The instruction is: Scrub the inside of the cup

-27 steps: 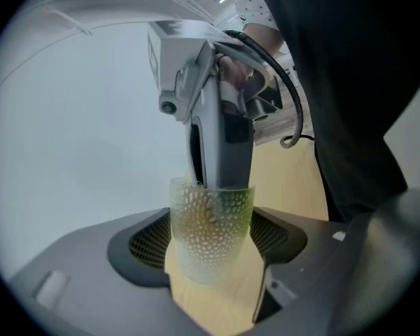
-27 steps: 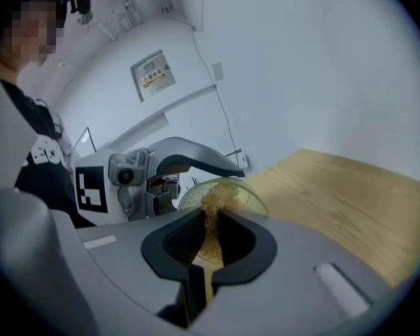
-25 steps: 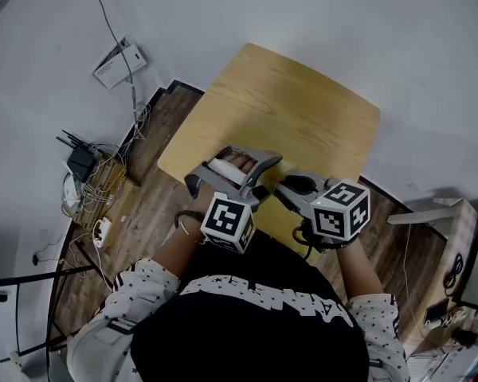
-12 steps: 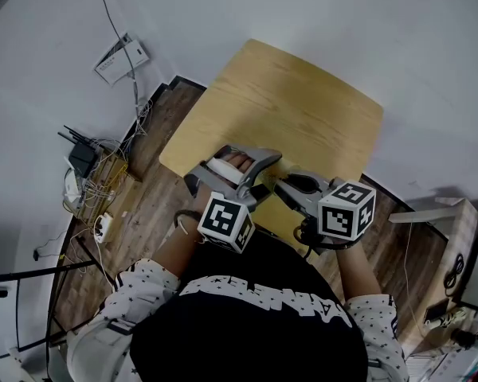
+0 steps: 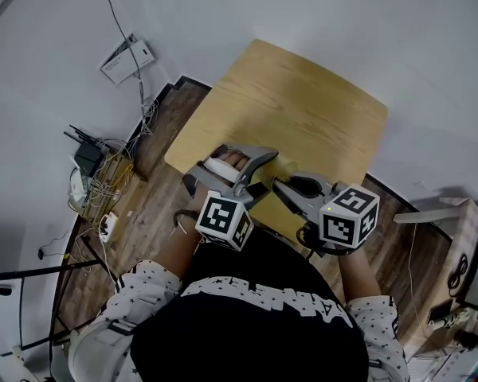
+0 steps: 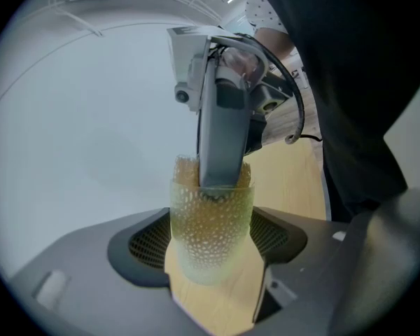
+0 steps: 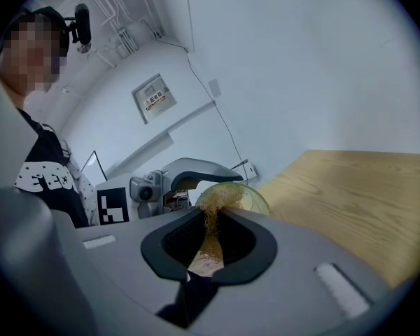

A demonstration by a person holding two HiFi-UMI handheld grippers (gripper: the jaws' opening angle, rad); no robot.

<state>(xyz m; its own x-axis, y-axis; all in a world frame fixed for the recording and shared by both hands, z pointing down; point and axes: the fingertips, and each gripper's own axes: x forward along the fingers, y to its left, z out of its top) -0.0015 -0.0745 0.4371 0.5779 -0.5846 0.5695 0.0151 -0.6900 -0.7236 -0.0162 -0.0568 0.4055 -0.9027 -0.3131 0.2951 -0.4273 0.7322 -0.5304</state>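
The left gripper (image 6: 211, 249) clamped the cup (image 6: 210, 208) over the table's (image 5: 303, 110) near edge, its mouth facing the right gripper (image 7: 210, 214), which pinched the sponge (image 7: 211, 240).

A sparse, office-like test room is suggested by the white walls (image 5: 319, 14) behind the small wooden desk (image 5: 303, 94), the wood-plank floor (image 5: 147, 205) beneath the desk, and a router (image 5: 86, 159) with tangled cables (image 5: 111, 185) left of the desk.
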